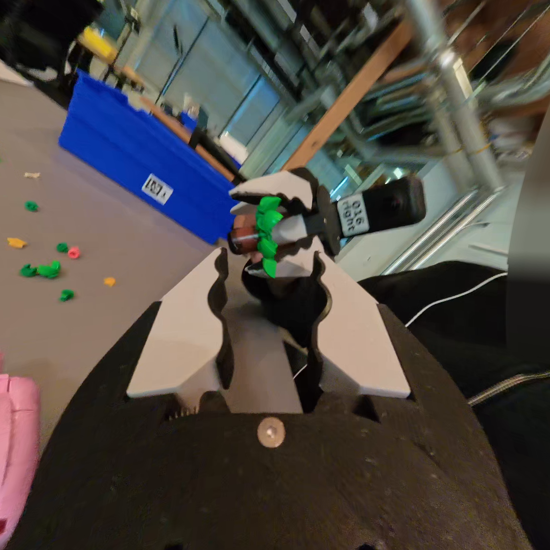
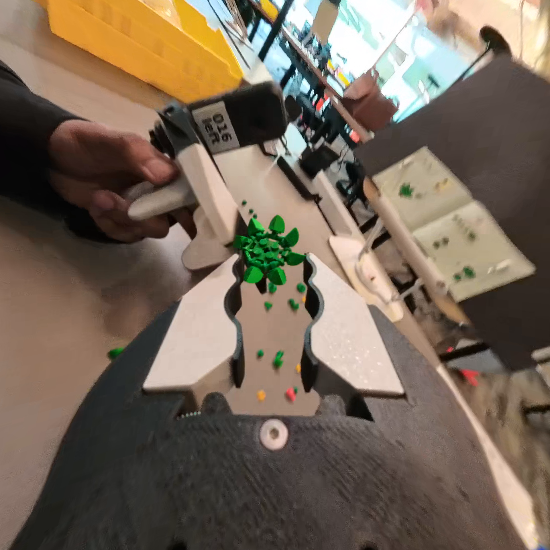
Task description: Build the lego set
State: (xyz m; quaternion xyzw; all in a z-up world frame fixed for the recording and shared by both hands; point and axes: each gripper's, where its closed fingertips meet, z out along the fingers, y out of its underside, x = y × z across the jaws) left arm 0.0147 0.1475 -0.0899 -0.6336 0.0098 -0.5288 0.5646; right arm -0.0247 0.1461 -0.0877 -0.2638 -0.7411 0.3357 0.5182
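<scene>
My right gripper [image 2: 273, 259] is shut on a green leafy lego assembly [image 2: 268, 253], held between its fingertips above the table. In the left wrist view the same assembly [image 1: 268, 229] shows its leaves edge-on, with a brown round piece [image 1: 242, 236] attached on its left side. My left gripper [image 1: 269, 255] is open and empty, its tips just short of the assembly. One of its white fingers [image 2: 208, 214] shows right behind the leaves in the right wrist view. A person's hand [image 2: 104, 178] holds its handle.
Loose green, orange and pink pieces [image 1: 47, 269] lie on the grey table [image 1: 89, 327], some under my right gripper [image 2: 278, 360]. A blue bin [image 1: 134, 143], a yellow bin [image 2: 134, 38], an open instruction booklet [image 2: 446, 226] and a pink object [image 1: 15, 431] stand around. Only a small space, under 4 cm, lies between the two pairs of fingers.
</scene>
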